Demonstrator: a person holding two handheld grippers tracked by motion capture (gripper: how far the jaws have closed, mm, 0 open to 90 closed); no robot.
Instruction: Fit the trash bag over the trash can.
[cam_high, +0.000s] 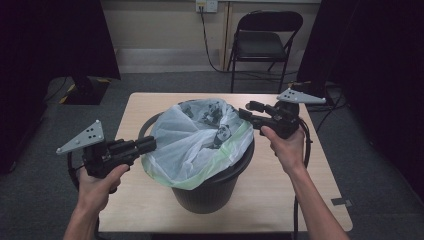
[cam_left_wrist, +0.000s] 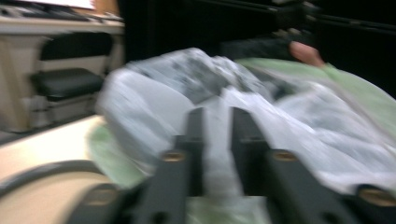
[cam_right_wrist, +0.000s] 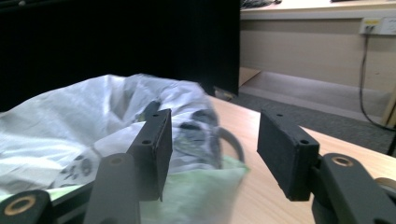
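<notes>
A black bin (cam_high: 212, 192) stands in the middle of the wooden table (cam_high: 280, 190), lined with a white and pale green plastic bag (cam_high: 195, 140) that bulges over its rim. My left gripper (cam_high: 150, 144) is at the bag's left edge. In the left gripper view its jaws (cam_left_wrist: 217, 121) stand close together with a fold of the bag (cam_left_wrist: 177, 84) pinched between them. My right gripper (cam_high: 247, 111) hovers at the bin's far right rim, open. In the right gripper view its jaws (cam_right_wrist: 212, 144) stand wide apart with nothing between them, the bag (cam_right_wrist: 70, 121) lying just to their left.
A black folding chair (cam_high: 265, 37) stands behind the table by the wall, under a socket (cam_high: 206, 5) with a cable. Dark curtains hang at both sides. Bare tabletop lies right of the bin and in front of it. Cables trail off both grippers.
</notes>
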